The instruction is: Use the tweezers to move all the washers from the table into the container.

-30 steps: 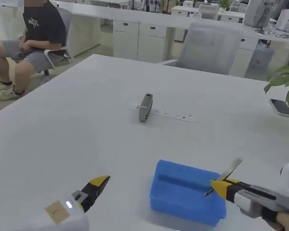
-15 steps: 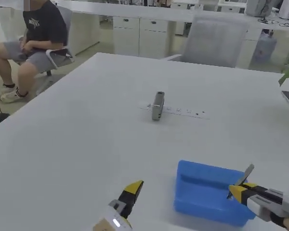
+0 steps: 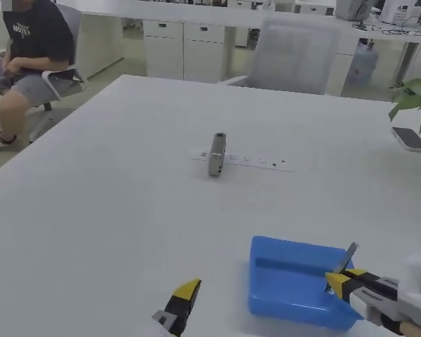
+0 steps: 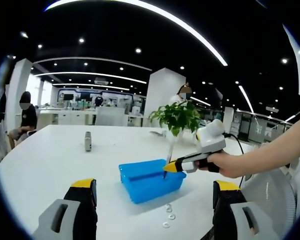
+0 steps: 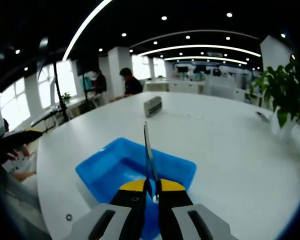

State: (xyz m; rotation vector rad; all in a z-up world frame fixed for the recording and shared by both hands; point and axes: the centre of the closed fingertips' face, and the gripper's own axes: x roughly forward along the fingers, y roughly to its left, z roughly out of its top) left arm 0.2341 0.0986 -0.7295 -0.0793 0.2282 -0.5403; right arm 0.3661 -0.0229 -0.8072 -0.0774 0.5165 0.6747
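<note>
Table: I see a big white table [image 3: 126, 196] in a bright office room.
Left gripper: the left gripper [image 4: 153, 184] is closest to me, low over the table. Its jaws are wide apart and it holds nothing.
Washers: a few small washers [image 4: 168, 216] lie on the bare table just beside the near side of the box. None of them touch it.
Right gripper: the right gripper [image 5: 151, 187] has its jaws squeezed tight on the tweezers.
Tweezers: the tweezers [image 5: 147, 150] stick out over the box, and the two thin arms look pressed close together. I cannot tell if a washer is at the tip.
Container: the blue container [image 3: 288, 305] sits flat on the table, under the tweezers. I cannot see a washer inside it.
Step now: I think this is the drop into the box, or the turn back for one more washer.
How to do it well: I would keep the tip low over the middle of the box before letting go. Then I would go slowly to one washer, come straight down, and pinch its edge.
Far away: a small grey block [image 3: 216, 153] stands well apart, farther up the table, with a phone [image 3: 410, 139] and a green plant [image 3: 414, 105] off to the side.
</note>
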